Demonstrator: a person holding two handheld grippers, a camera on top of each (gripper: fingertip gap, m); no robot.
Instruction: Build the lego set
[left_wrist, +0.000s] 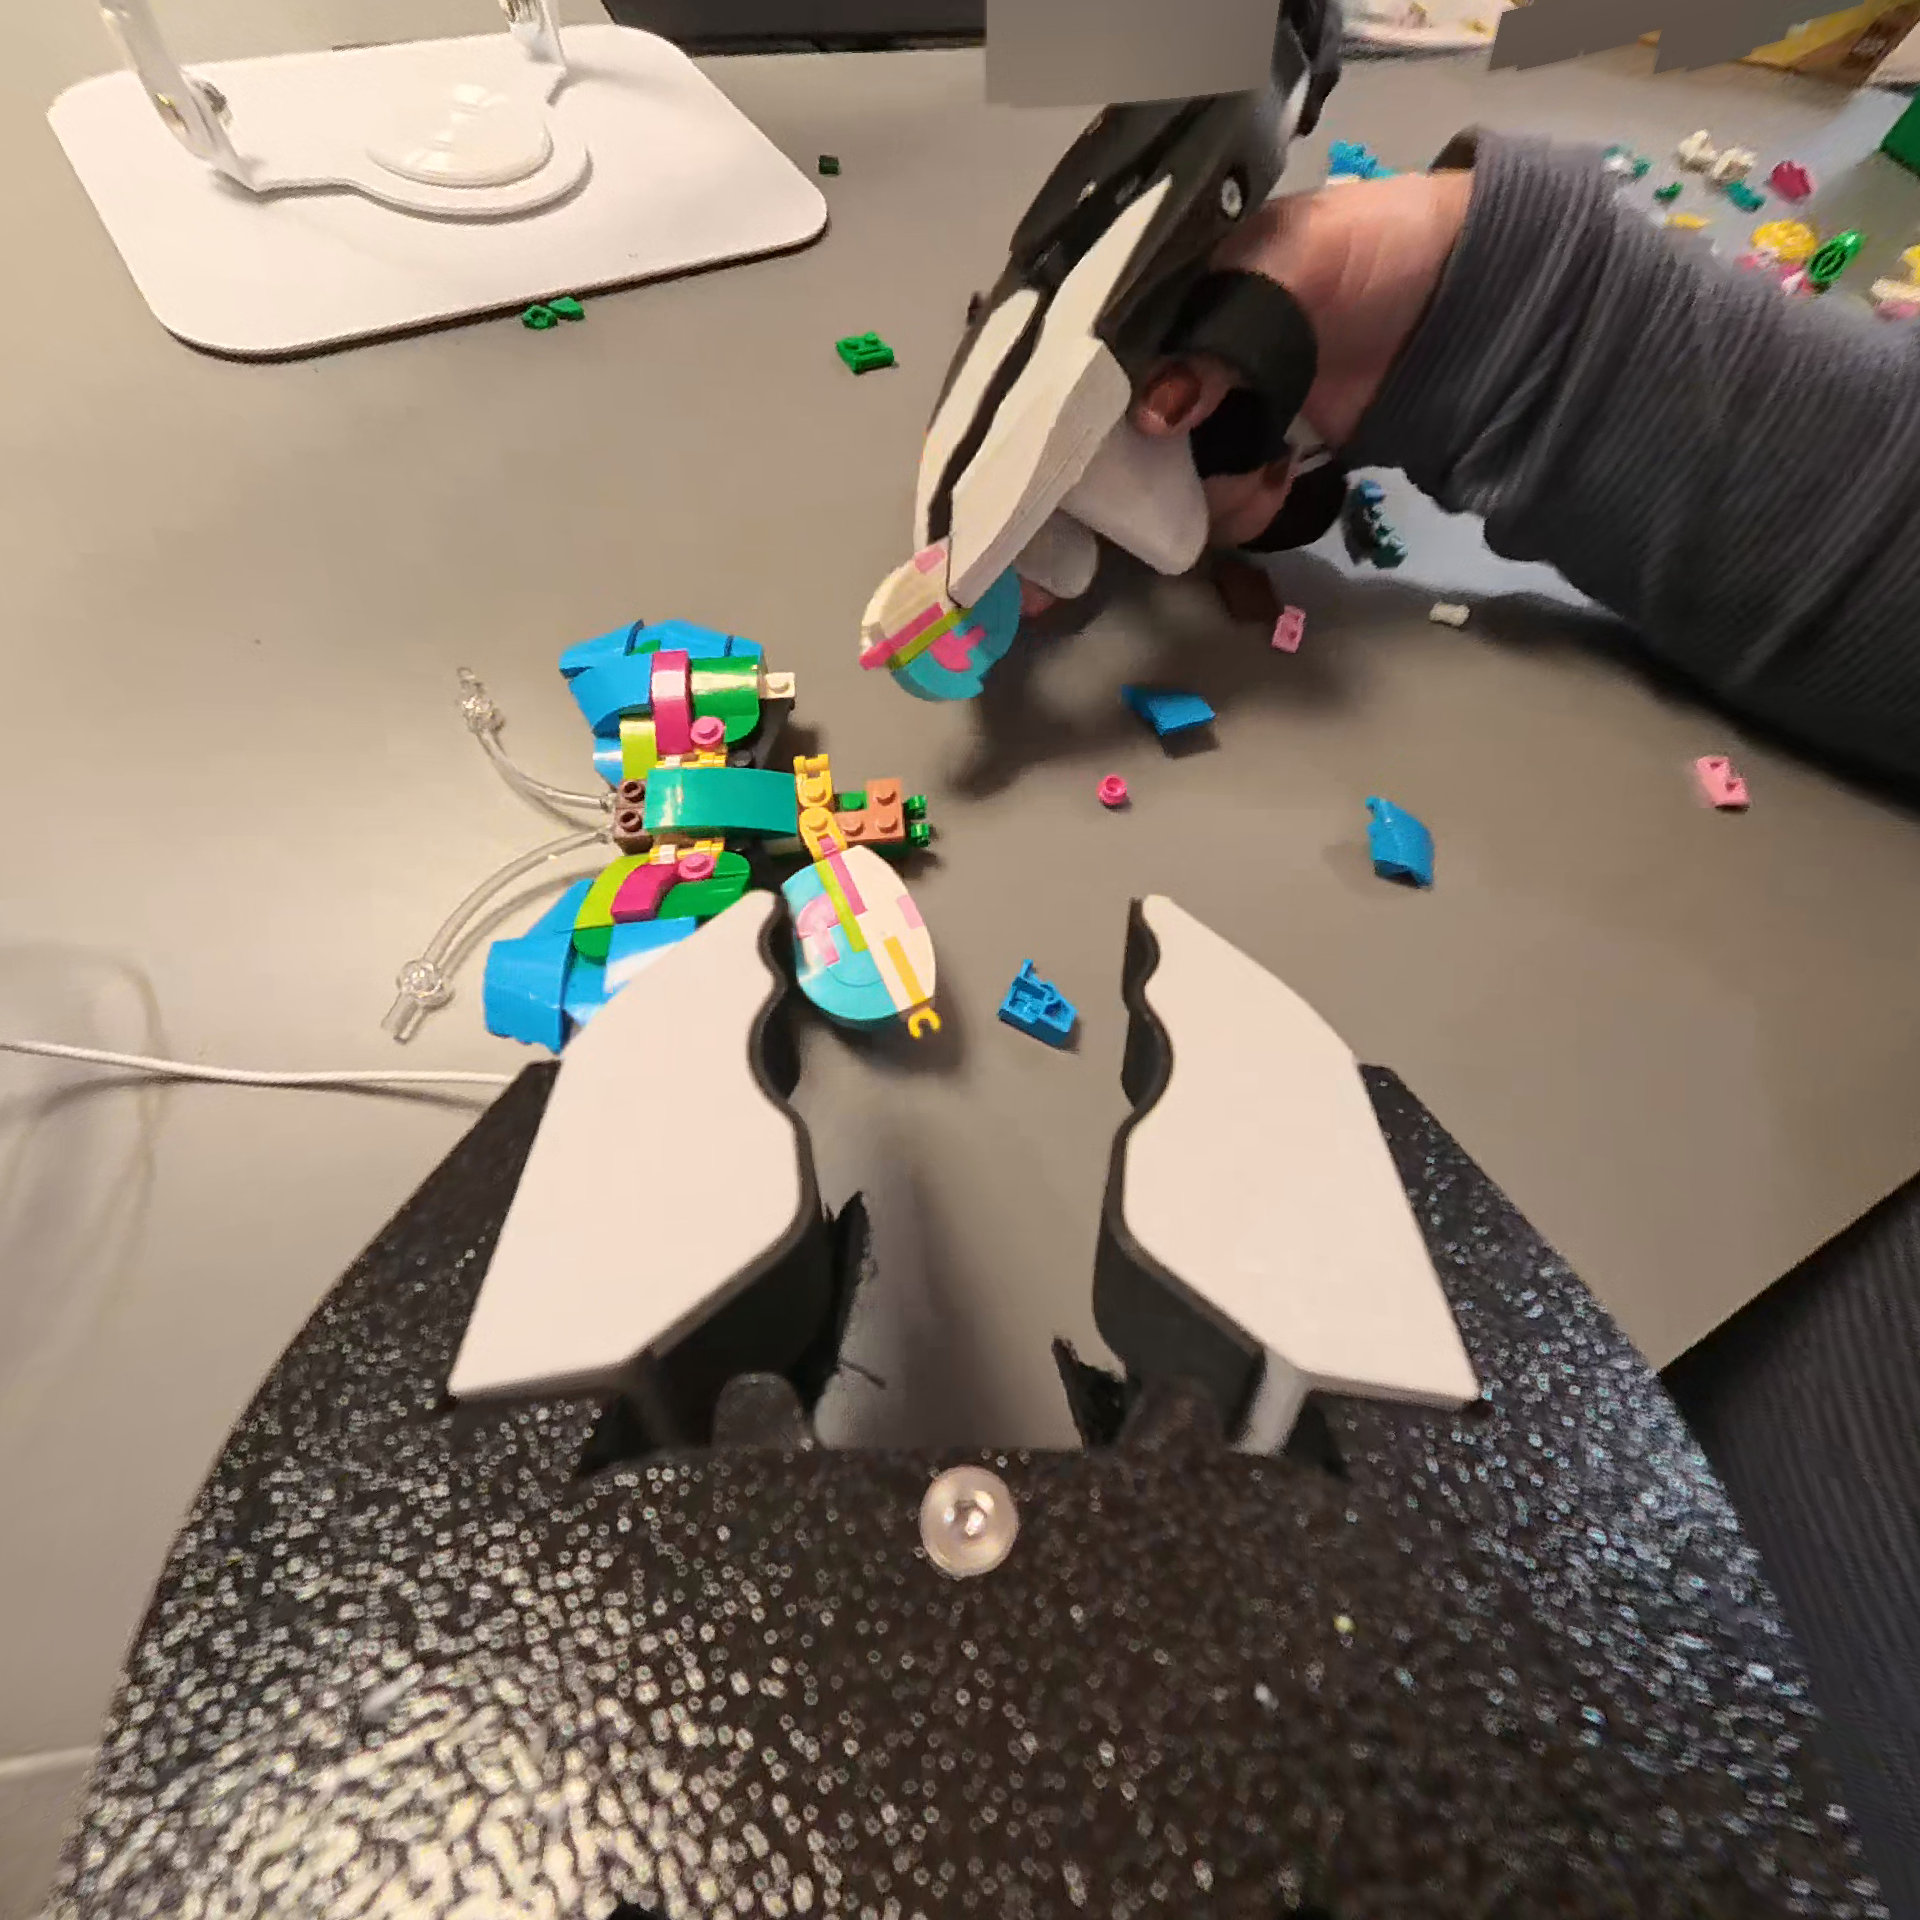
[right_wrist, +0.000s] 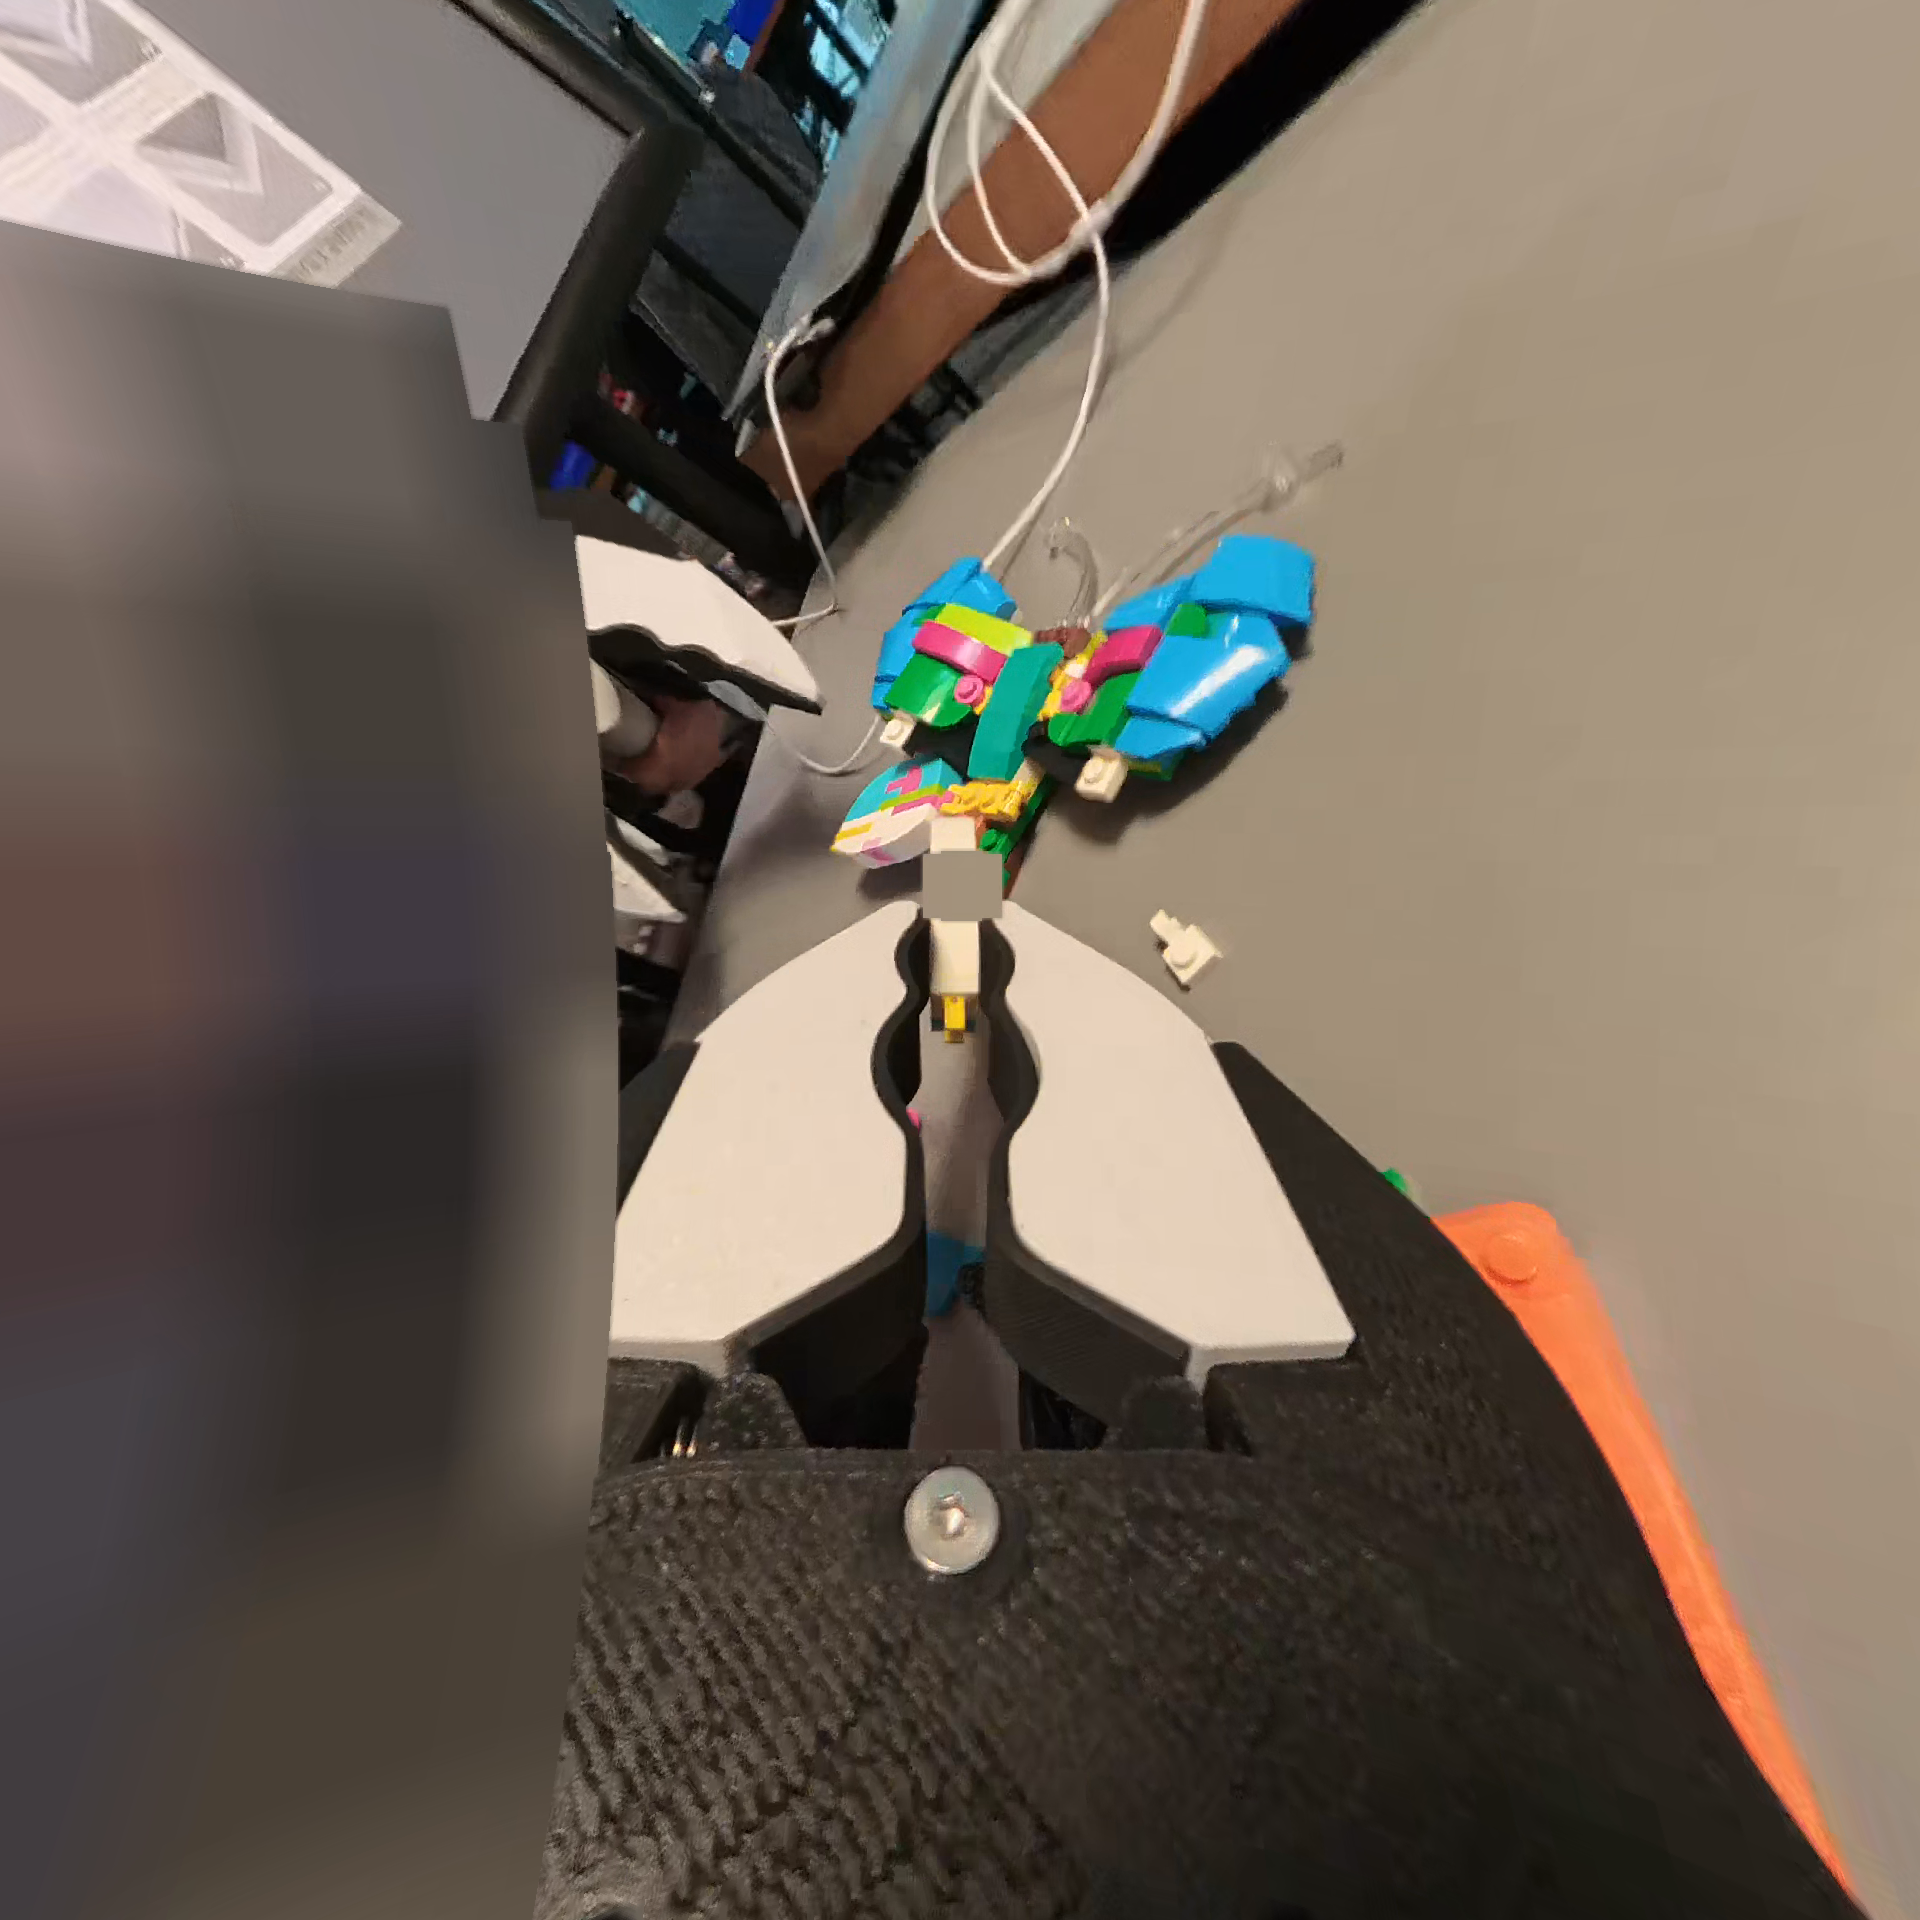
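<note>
A colourful lego butterfly (left_wrist: 686, 821) lies on the grey table with blue, green and pink upper wings, a teal body and clear antennae. An oval white, teal and pink lower wing (left_wrist: 862, 956) sits at its near side. My left gripper (left_wrist: 956, 925) is open and empty, with its left fingertip over the butterfly's near edge. My right gripper (left_wrist: 1039, 416), held by a hand, is shut on a second oval wing (left_wrist: 940, 634) just above the table, right of the butterfly. In the right wrist view that wing (right_wrist: 951, 961) shows edge-on in my right gripper (right_wrist: 954, 935), pointing at the butterfly (right_wrist: 1039, 686).
A white stand base (left_wrist: 436, 177) is at the back left. Loose bricks lie around: blue (left_wrist: 1401, 842), blue (left_wrist: 1039, 1006), pink (left_wrist: 1112, 792), green (left_wrist: 864, 351), white (right_wrist: 1184, 945). A pile of pieces (left_wrist: 1787, 229) is at the far right. A white cable (left_wrist: 260, 1075) runs at the left.
</note>
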